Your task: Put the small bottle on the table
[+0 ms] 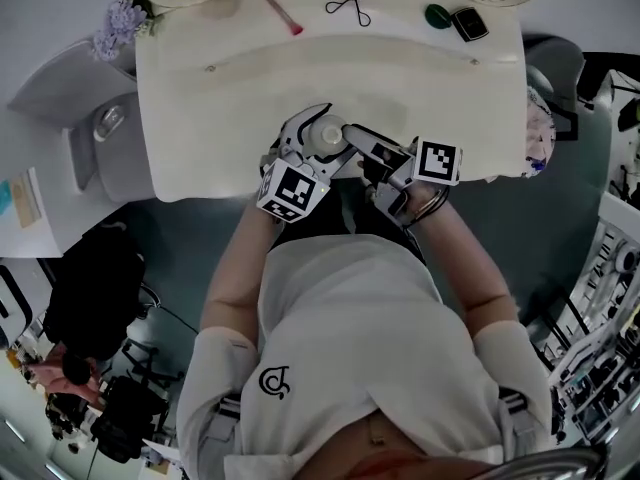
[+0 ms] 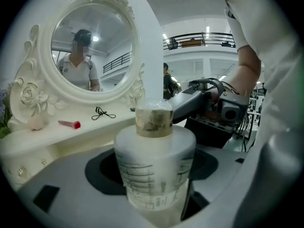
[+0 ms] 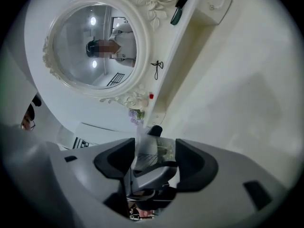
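Note:
The small white bottle (image 1: 326,131) with a printed label and a gold-banded clear cap hangs just above the front edge of the white dressing table (image 1: 200,118). My left gripper (image 1: 320,140) is shut on its body; in the left gripper view the bottle (image 2: 154,170) stands upright and fills the gap between the jaws. My right gripper (image 1: 352,140) reaches in from the right, and one of its fingers (image 2: 190,103) touches the cap. In the right gripper view both pads lie against the bottle's top (image 3: 154,151), so my right gripper (image 3: 156,163) is shut on it.
On the table's back shelf lie a pink brush (image 1: 283,13), an eyelash curler (image 1: 348,6), a dark green item (image 1: 437,14) and a black compact (image 1: 469,24). An ornate round mirror (image 2: 90,51) stands behind. Purple flowers (image 1: 120,23) are at the back left. A grey seat (image 1: 100,138) stands left of the table.

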